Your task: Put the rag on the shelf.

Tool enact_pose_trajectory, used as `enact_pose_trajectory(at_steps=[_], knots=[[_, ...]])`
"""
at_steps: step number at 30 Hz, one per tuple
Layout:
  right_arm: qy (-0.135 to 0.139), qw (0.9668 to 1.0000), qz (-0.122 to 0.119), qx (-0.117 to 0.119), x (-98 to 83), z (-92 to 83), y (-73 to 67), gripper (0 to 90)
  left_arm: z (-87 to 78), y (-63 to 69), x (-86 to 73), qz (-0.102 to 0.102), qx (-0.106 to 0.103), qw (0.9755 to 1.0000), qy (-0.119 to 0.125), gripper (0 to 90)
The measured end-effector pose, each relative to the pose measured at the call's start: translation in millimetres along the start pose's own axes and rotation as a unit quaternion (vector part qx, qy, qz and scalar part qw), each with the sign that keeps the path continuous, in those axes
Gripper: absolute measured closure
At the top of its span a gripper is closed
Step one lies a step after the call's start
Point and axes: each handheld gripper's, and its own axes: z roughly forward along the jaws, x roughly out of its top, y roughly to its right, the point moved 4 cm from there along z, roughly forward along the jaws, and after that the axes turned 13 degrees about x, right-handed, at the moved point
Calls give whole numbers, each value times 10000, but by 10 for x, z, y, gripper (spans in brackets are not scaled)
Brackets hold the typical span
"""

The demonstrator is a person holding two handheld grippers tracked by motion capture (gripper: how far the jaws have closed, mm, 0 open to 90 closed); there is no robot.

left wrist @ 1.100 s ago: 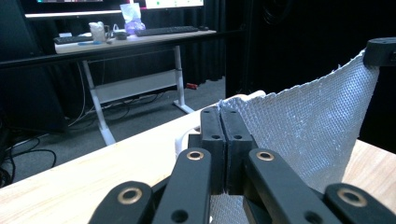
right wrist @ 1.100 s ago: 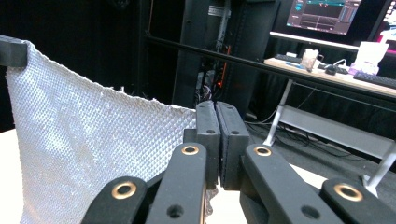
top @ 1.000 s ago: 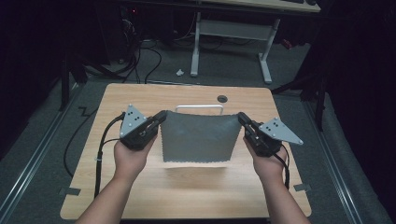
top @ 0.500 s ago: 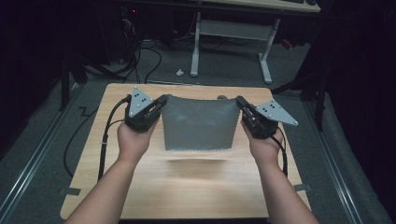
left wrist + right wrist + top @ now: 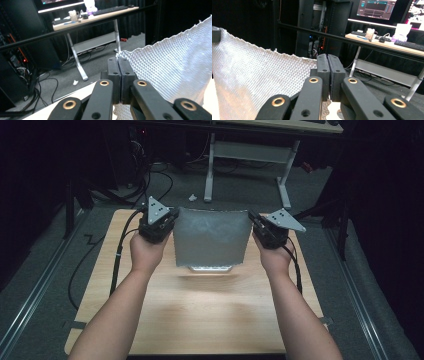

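A grey waffle-textured cloth (image 5: 212, 239) hangs stretched between my two grippers above the wooden table (image 5: 200, 310), its lower edge just over the tabletop. My left gripper (image 5: 170, 222) is shut on the cloth's upper left corner, and my right gripper (image 5: 253, 223) is shut on the upper right corner. In the left gripper view the black jaws meet at the left gripper's tip (image 5: 120, 65), pinching the cloth (image 5: 170, 67) at its corner. In the right gripper view the right gripper (image 5: 328, 72) clamps the cloth (image 5: 257, 80), which spreads away to the left.
A desk with white legs (image 5: 250, 165) stands beyond the table's far edge, with cables on the floor at the back left. In the gripper views that desk (image 5: 387, 42) carries a keyboard, a monitor and small items. A black cable trails off the table's left side.
Both hands have carried the cloth toward the far side of the table and slightly higher. The cloth stays stretched between the shut grippers.
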Motion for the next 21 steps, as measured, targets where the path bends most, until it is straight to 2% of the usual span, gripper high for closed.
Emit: enact_pose_trajectory(at_steps=[4, 6, 9, 13, 15, 18, 21], knots=[[-83, 9999, 56, -31, -41, 90, 60, 895, 141, -5, -42, -31, -5, 9999, -132, 891], [-182, 9998, 71, -56, -80, 148, 101, 895, 197, -6, -77, -113, -55, 9997, -220, 891], [-412, 9990, 76, -141, -169, 260, 178, 894, 268, 27, -140, -25, -81, 9993, -370, 890], [-586, 9982, 26, -154, -247, 321, 213, 894, 356, 72, -263, 44, -179, 9978, -629, 891], [-665, 9977, 105, -99, -313, 351, 243, 894, 384, 84, -340, 67, -273, 9968, -746, 891], [-796, 9967, 119, -23, -400, 390, 245, 894, 384, 105, -445, 140, -274, 9965, -779, 890], [-848, 9963, 125, 55, -470, 414, 210, 895, 370, 93, -531, 25, -322, 9962, -812, 891]])
